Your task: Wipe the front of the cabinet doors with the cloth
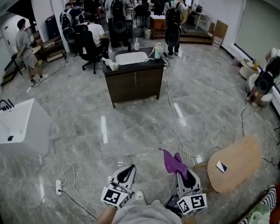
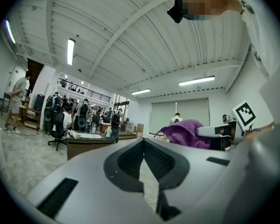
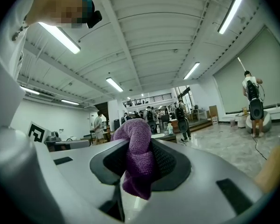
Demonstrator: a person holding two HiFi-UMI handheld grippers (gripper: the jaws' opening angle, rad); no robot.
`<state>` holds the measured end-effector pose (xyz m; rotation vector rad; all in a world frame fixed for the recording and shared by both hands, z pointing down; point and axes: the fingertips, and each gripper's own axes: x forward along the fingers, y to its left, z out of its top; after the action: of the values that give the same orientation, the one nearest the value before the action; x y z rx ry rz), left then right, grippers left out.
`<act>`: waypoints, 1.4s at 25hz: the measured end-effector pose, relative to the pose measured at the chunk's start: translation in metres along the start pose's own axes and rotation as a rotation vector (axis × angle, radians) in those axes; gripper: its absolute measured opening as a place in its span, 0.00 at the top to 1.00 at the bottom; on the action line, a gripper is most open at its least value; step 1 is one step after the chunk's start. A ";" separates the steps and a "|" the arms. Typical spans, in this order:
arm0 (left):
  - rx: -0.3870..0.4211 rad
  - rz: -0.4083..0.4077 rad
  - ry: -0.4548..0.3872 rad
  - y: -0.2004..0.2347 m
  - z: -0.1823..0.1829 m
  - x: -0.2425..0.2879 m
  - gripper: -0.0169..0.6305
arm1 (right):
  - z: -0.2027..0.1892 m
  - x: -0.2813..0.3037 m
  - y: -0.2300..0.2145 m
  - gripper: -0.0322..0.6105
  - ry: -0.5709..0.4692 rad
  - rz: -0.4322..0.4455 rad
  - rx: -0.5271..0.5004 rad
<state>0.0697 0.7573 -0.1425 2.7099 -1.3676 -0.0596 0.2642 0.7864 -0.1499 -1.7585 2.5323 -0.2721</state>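
A dark wood cabinet [image 1: 134, 84] with a white basin on top stands across the floor, its doors facing me. It also shows small in the left gripper view as the cabinet [image 2: 86, 148]. Both grippers are held low and close to my body, far from it. My right gripper [image 1: 183, 172] is shut on a purple cloth [image 1: 173, 162], which sticks up and out past the fingertips. In the right gripper view the cloth [image 3: 137, 167] is pinched between the pads of the right gripper [image 3: 139, 141]. My left gripper [image 1: 127, 168] is shut with nothing in it, as the left gripper [image 2: 143, 141] shows up close.
A white sink unit [image 1: 18, 127] stands at the left, and a round wooden table [image 1: 235, 162] at the right. Cables [image 1: 175, 125] run over the marble floor from the cabinet towards me, with a power strip [image 1: 59, 186] at the lower left. Several people stand behind the cabinet.
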 end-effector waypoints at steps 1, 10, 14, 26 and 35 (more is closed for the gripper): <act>0.004 0.012 -0.001 -0.001 0.001 -0.003 0.96 | -0.001 -0.002 0.000 0.76 0.003 0.010 -0.005; 0.033 0.151 0.030 -0.008 -0.002 -0.028 0.96 | -0.009 -0.005 -0.002 0.76 0.059 0.101 -0.028; 0.012 0.142 0.029 0.004 -0.008 -0.019 0.96 | -0.009 0.007 0.002 0.76 0.075 0.096 -0.028; 0.006 0.001 0.019 0.164 0.010 0.044 0.96 | -0.019 0.159 0.045 0.76 0.076 -0.007 -0.056; -0.024 -0.029 -0.004 0.282 0.028 0.079 0.96 | -0.013 0.264 0.075 0.76 0.072 -0.099 -0.064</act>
<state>-0.1109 0.5250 -0.1374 2.7116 -1.3196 -0.0828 0.1000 0.5670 -0.1331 -1.9349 2.5338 -0.2664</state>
